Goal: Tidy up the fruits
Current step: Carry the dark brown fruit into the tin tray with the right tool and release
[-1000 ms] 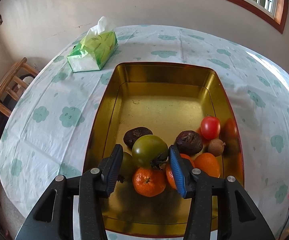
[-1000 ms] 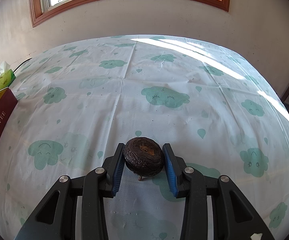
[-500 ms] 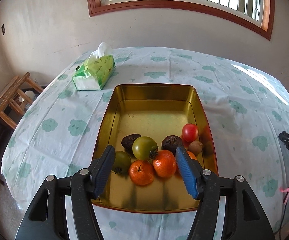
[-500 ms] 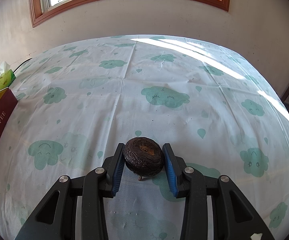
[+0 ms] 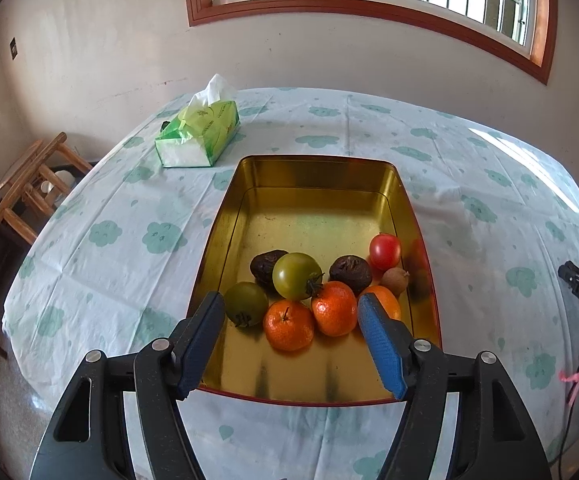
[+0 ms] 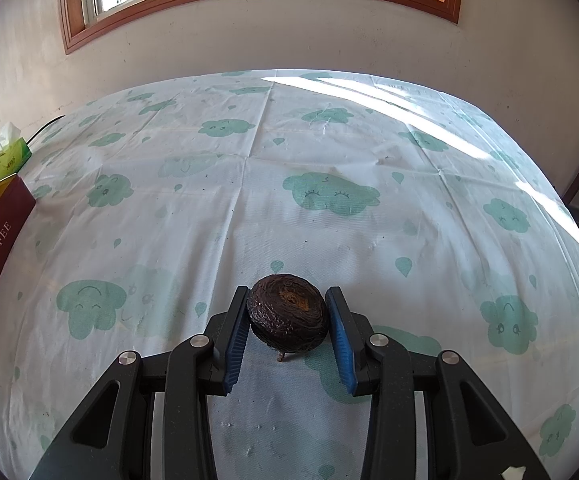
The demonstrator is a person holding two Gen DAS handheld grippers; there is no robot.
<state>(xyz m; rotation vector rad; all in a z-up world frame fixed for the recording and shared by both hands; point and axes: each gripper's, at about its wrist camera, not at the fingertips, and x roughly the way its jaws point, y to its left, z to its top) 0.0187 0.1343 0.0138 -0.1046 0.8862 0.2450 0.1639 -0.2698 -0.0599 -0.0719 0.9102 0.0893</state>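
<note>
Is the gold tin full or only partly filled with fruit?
Partly filled. The fruits cluster at the near end of the gold tin; its far half shows bare metal.

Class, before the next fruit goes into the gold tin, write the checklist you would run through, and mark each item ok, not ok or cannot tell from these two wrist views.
1. Right gripper has a firm hold on the dark wrinkled fruit: ok, both blue pads press on its sides.
2. Left gripper is free of fruit: ok, its jaws are opening and nothing is between them.
3. Gold tin has free floor: ok, the far half is bare.
4. Fruits in the tin are settled: ok, the tangerines and green tomatoes lie in a cluster at the near end.
5. Held fruit is lifted off the tablecloth: cannot tell.
</note>
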